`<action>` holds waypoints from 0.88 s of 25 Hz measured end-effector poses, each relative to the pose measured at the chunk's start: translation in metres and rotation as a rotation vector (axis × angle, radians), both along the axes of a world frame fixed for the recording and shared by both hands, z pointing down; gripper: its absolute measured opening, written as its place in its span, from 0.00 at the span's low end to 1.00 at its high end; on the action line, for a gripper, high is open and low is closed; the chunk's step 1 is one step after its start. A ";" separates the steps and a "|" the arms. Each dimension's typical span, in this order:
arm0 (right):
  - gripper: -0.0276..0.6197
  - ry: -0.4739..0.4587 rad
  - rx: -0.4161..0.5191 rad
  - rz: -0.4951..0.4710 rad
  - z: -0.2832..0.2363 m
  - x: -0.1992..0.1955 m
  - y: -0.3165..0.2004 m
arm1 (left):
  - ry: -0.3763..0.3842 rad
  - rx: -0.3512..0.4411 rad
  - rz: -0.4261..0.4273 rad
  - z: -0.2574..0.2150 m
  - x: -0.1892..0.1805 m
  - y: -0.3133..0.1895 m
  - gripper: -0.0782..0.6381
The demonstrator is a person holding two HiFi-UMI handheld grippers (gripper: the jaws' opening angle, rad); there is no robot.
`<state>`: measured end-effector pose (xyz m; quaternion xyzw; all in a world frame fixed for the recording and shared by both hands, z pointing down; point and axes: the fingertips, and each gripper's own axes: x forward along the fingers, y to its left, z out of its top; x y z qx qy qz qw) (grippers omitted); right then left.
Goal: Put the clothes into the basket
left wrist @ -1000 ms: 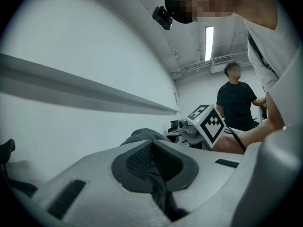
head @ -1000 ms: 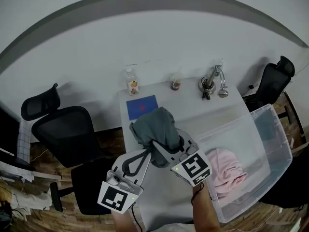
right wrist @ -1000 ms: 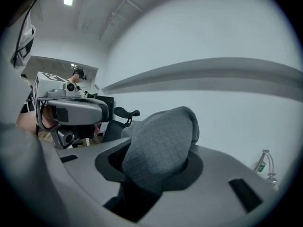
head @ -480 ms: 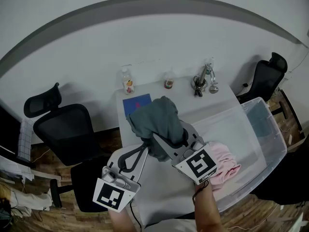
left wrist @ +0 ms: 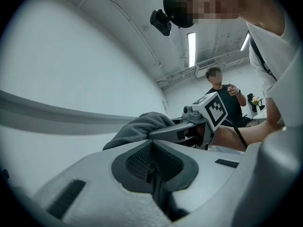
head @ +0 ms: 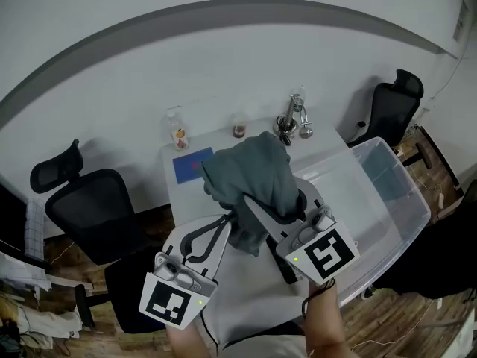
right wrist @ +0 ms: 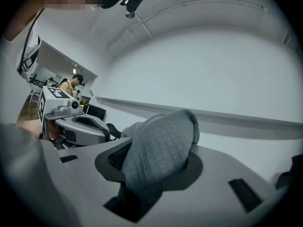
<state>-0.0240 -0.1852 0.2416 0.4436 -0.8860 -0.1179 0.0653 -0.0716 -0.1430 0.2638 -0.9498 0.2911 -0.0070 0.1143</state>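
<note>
While the grey garment (head: 250,174) hangs in the air above the white surface (head: 223,142), the job looks partly done: the cloth is lifted but not yet in the basket (head: 410,181). The right claw (right wrist: 147,183) is clamped on a thick fold of it, and the rest bunches over the tips and droops toward the left claw (left wrist: 152,171). That one has its jaws pressed together with nothing showing between them, and it sits just beside the cloth's lower edge. The clear basket stands to the right of the garment, apart from it, its near inside hidden behind the right claw. I judge that what remains is carrying the garment over the rim and letting go. No other loose clothes show on the surface.
</note>
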 end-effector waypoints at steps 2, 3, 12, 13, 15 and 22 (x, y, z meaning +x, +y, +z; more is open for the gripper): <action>0.28 0.004 0.014 0.027 -0.007 0.014 0.007 | 0.000 0.002 0.018 -0.004 0.011 0.005 0.12; 0.28 0.005 0.020 0.040 -0.010 0.021 0.011 | -0.002 0.004 0.027 -0.005 0.016 0.007 0.12; 0.27 -0.014 0.054 0.159 -0.027 0.086 0.034 | -0.002 0.015 0.124 -0.013 0.072 0.022 0.12; 0.27 -0.015 0.057 0.171 -0.027 0.093 0.036 | -0.003 0.014 0.135 -0.013 0.078 0.023 0.12; 0.27 -0.021 0.071 0.192 -0.030 0.108 0.041 | -0.009 0.015 0.158 -0.014 0.092 0.027 0.12; 0.27 -0.060 0.108 0.261 -0.034 0.164 0.056 | -0.034 0.029 0.238 -0.013 0.141 0.042 0.12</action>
